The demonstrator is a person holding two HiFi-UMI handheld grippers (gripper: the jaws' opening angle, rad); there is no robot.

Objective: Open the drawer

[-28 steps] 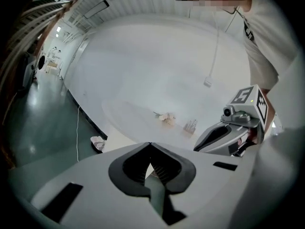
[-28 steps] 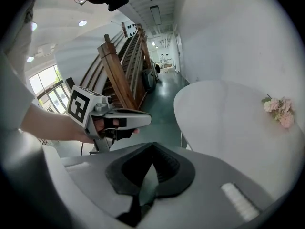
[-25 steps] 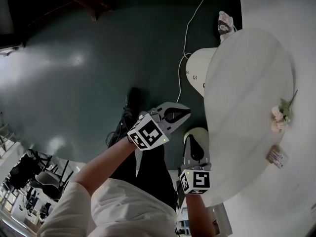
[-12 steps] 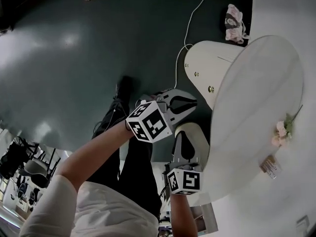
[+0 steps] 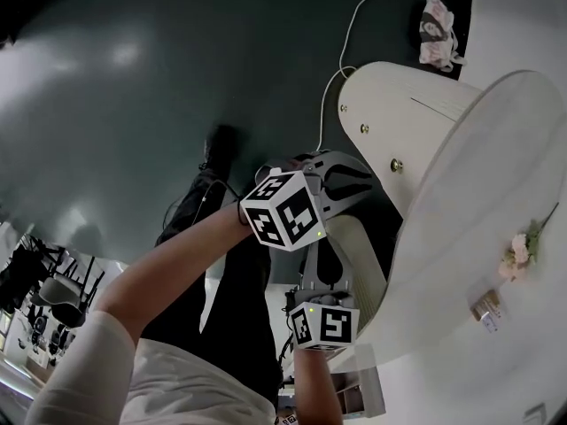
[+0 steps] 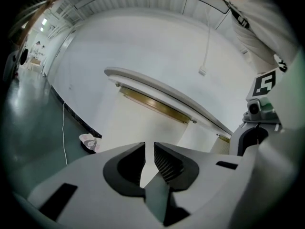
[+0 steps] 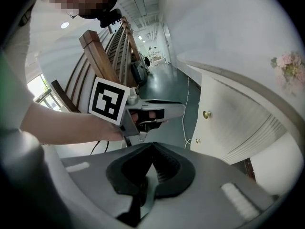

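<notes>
A white half-round cabinet stands at the right of the head view, its drawer front [image 5: 416,118] closed and fitted with small brass knobs [image 5: 396,165]. My left gripper [image 5: 361,181] hangs just left of that front, apart from it. In the left gripper view its jaws [image 6: 149,146] are opening, a narrow gap between them and nothing in it, and they point at the cabinet's side under the top's rim [image 6: 157,86]. My right gripper [image 5: 340,230] is below it, near the top's edge. In the right gripper view its jaws [image 7: 152,146] meet, holding nothing, with a knob [image 7: 206,114] to their right.
A white cable [image 5: 341,51] runs over the dark floor to the cabinet, and a pale crumpled cloth [image 5: 437,29] lies by the wall. A flower sprig [image 5: 523,251] and a small card [image 5: 485,312] lie on the cabinet top. Chairs [image 5: 44,295] stand at the lower left.
Both grippers have sunk beside the cabinet, and more of its front with the knobs shows. The left jaws have parted slightly.
</notes>
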